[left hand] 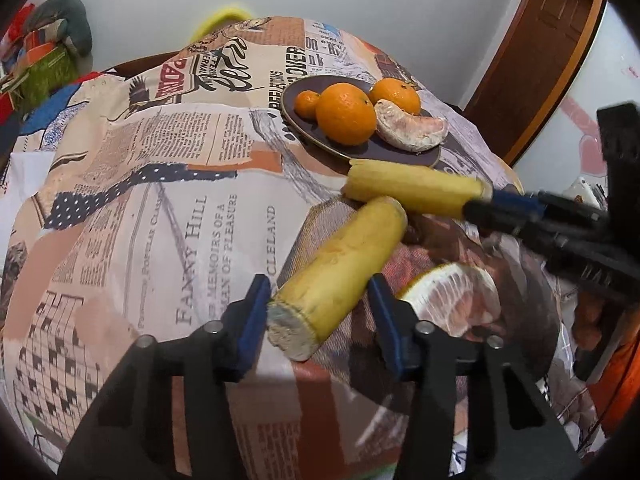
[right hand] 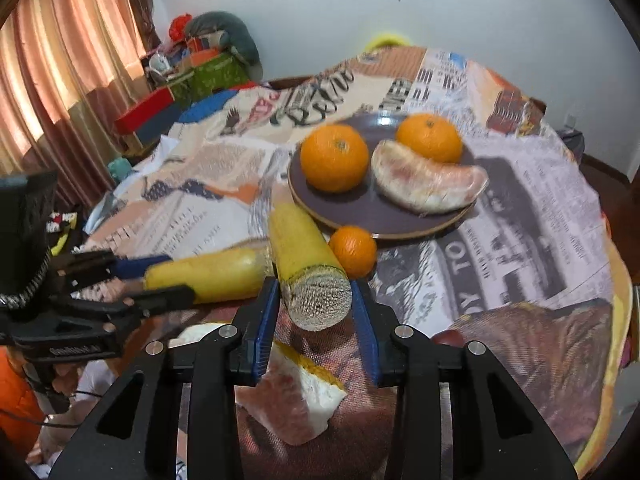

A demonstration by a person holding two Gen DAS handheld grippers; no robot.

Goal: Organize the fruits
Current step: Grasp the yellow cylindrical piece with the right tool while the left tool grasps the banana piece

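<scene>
Between the blue-padded fingers (left hand: 256, 320) of my left gripper (left hand: 320, 316) lay a yellow cut cylinder of fruit with a pale fibrous end (left hand: 340, 272), its near end sitting in the gap; the pads stood close on either side, yet I could not tell whether they pressed it or merely framed it. My right gripper (right hand: 316, 312) had its pads against both sides of a second yellow cut cylinder (right hand: 304, 252), gripping it at the cut end, the piece angled up and away toward the dark round plate (right hand: 384, 220). The two cylinders met almost end to end on the newspaper-print tablecloth (left hand: 160, 208). From the left camera, my right gripper reached in from the right, nearly level over the table; from the right camera, my left one came in low from the left. On the plate sat two large oranges (right hand: 334, 158), with a peeled pinkish pomelo segment (right hand: 428, 184) between them. A small mandarin (right hand: 354, 250) lay at the plate's edge, just beside the cylinder I held. A pomelo wedge with white pith (right hand: 296, 396) rested on the cloth under my right fingers.
</scene>
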